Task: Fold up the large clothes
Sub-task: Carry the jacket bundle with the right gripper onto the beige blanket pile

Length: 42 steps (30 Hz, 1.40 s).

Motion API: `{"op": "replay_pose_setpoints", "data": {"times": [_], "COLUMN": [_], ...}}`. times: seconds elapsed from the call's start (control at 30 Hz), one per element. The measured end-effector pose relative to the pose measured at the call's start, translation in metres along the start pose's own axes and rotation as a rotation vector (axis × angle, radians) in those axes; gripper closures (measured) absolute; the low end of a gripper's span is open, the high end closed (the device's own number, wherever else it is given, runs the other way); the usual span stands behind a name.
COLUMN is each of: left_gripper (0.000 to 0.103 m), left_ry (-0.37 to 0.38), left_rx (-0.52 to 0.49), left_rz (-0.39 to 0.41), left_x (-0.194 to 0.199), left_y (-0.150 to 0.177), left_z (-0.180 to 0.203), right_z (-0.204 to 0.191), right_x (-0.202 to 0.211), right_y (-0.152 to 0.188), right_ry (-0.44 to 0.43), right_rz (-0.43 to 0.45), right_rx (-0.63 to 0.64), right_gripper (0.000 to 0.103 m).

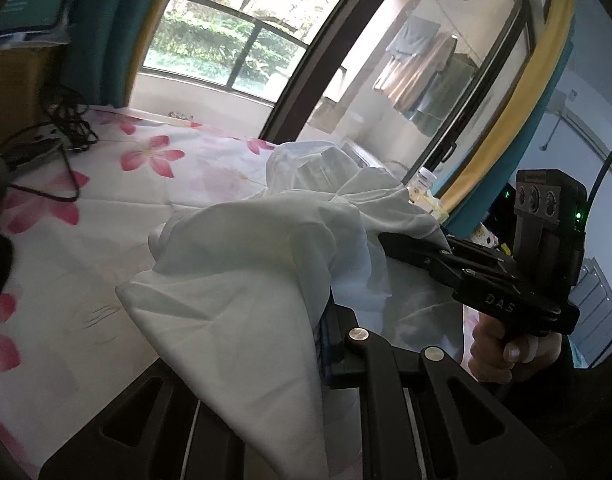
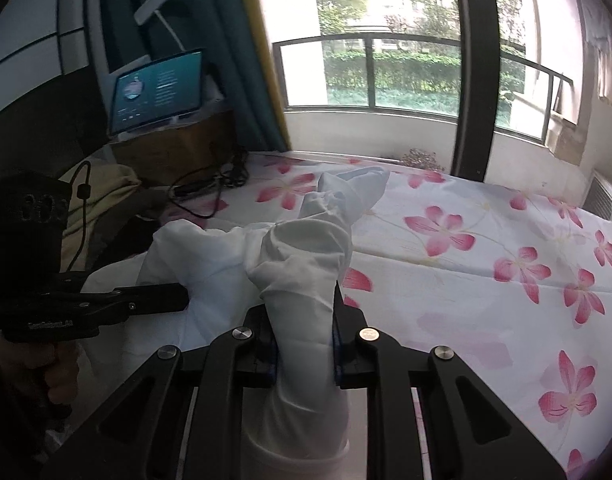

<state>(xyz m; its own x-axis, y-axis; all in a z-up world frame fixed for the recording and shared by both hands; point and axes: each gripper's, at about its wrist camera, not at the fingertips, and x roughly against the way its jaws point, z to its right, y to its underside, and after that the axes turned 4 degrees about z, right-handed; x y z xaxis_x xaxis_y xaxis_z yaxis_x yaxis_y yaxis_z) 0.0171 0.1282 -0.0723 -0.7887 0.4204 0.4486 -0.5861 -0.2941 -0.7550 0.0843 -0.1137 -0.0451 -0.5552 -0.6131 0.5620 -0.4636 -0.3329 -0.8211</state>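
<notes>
Both grippers pinch one white garment (image 2: 302, 264), bunched and raised above the floral bed sheet (image 2: 485, 280). Right gripper (image 2: 304, 344) fingers clamped on a thick fold near camera. Left gripper (image 1: 325, 336) fingers clamped on cloth edge; garment drapes left over them.

A bed sheet (image 2: 485, 248) with pink flowers covers the bed. At ten o'clock, black cables (image 2: 210, 188) lie beside a cardboard box (image 2: 174, 148) bearing a lit screen (image 2: 158, 88). A window (image 2: 385, 40) stands at twelve o'clock.
</notes>
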Motion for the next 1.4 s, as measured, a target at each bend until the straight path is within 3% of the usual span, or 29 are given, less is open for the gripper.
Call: {"op": "replay_pose_setpoints", "data": {"times": [0.5, 0.8, 1.17, 1.33, 1.4], "left_gripper": [0.09, 0.09, 0.086, 0.068, 0.065], "left_ry": [-0.169, -0.307, -0.352, -0.376, -0.397], "left_rx": [-0.059, -0.101, -0.033, 0.027, 0.034], "left_rz": [0.06, 0.038, -0.049, -0.086, -0.087], "left_x": [0.079, 0.095, 0.069, 0.062, 0.064], "left_y": [0.009, 0.013, 0.017, 0.018, 0.017], "left_z": [-0.016, -0.033, -0.069, -0.082, -0.086], "right_z": [-0.067, -0.097, -0.075, -0.049, -0.037], "right_x": [-0.001, -0.018, -0.059, -0.075, -0.077], "right_y": [-0.007, -0.004, 0.02, 0.032, 0.034], "right_ry": [-0.121, -0.17, -0.128, -0.104, -0.1], "right_rz": [0.035, 0.022, -0.122, -0.185, -0.193], "right_rx": [0.043, 0.034, -0.091, -0.189, -0.231], "right_gripper": [0.084, 0.084, 0.079, 0.063, 0.061]}}
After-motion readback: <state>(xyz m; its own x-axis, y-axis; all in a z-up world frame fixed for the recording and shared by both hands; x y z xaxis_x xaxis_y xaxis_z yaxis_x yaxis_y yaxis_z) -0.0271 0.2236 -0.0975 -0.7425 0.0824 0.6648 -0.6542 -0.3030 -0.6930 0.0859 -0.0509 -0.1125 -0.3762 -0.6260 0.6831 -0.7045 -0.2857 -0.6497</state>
